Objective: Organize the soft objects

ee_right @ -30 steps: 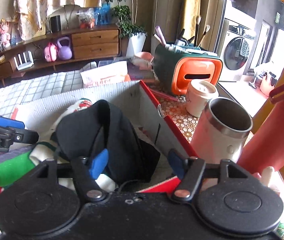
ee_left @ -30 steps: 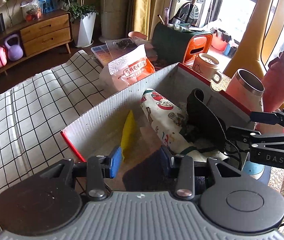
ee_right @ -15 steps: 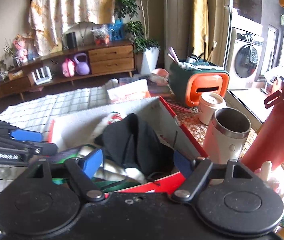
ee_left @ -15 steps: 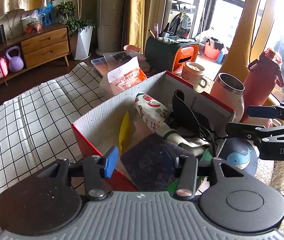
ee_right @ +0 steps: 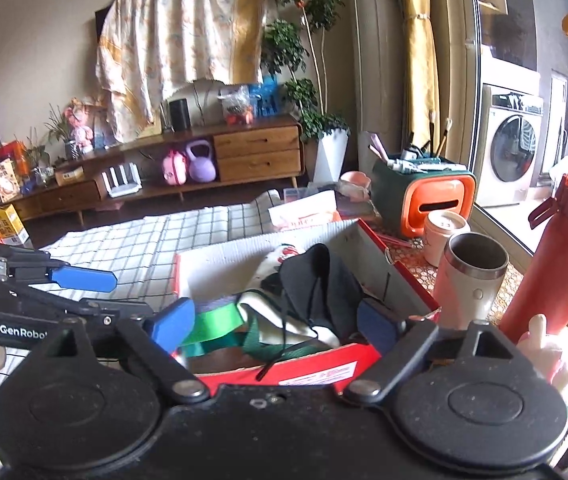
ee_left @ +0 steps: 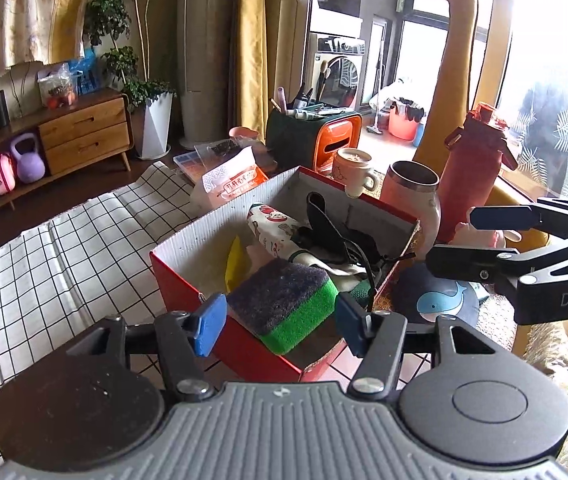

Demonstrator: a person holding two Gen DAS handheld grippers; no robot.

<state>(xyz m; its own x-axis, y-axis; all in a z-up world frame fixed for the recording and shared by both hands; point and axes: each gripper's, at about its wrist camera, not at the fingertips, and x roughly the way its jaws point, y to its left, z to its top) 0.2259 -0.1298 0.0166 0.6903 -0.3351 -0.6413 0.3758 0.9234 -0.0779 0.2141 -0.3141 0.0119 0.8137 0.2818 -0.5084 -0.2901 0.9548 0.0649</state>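
Observation:
A red cardboard box [ee_left: 188, 280] with a white inside stands on the table; it also shows in the right wrist view [ee_right: 348, 364]. In it lie a green sponge with a dark scouring top [ee_left: 284, 300], a printed rolled cloth [ee_left: 272, 228], a black cloth [ee_left: 332, 232] and a yellow piece [ee_left: 236, 260]. My left gripper [ee_left: 280, 328] is open and empty, just above the box's near edge. My right gripper [ee_right: 276, 324] is open and empty over the box's near side; it shows at the right in the left wrist view [ee_left: 484, 240].
A steel tumbler [ee_left: 412, 188], a white mug [ee_left: 354, 168] and a red bottle [ee_left: 472, 164] stand beyond the box. A whale-print pad [ee_left: 440, 300] lies to its right. A checked cloth [ee_left: 64, 264] covers the left. A snack bag [ee_left: 236, 184] lies behind.
Both grippers have pulled back and up from inside the box. The sponge now lies free in the box, apart from my left fingers.

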